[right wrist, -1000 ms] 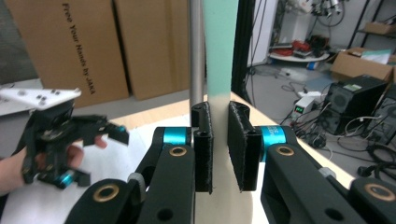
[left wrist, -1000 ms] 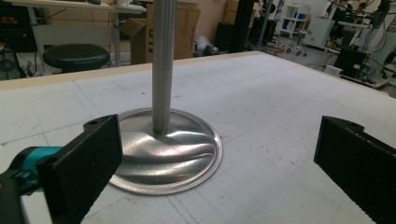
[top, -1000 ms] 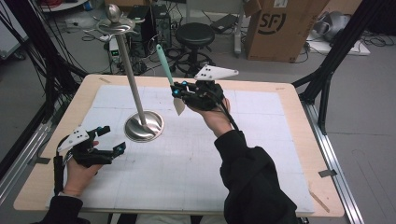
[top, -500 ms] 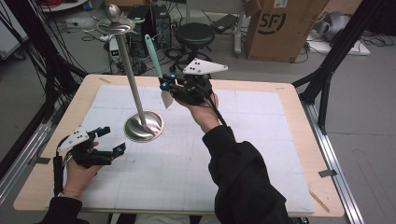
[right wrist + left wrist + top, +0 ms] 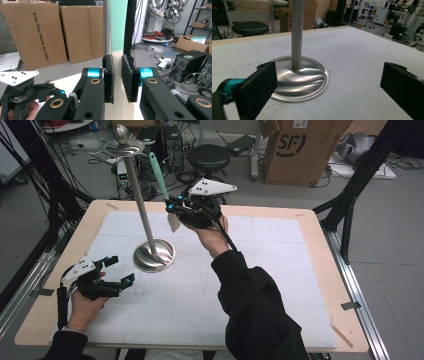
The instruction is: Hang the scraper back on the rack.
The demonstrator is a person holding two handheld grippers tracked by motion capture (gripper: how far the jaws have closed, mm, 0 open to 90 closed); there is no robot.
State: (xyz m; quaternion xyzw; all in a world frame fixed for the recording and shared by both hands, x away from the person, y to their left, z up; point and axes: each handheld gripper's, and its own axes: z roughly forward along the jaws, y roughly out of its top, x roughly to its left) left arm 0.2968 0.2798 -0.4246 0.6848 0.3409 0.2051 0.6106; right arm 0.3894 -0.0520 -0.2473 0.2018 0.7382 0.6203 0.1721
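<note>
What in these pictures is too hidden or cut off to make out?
- Spatula: in the right gripper view its handle runs off the top edge, and the right tongs cover the middle.
- Metal stand: in the left gripper view its pole is cut by the top edge, so its top is unseen.
- Left tongs: their outer ends are cut by the frame.

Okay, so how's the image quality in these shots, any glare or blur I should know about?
High view: soft and low in detail, lit evenly. Left gripper view: wavy reflections on the shiny stand base; the near jaws are sharp enough. Right gripper view: the spatula sits so near the lens that it blurs into a pale band, while the cardboard boxes behind read clearly.
</note>
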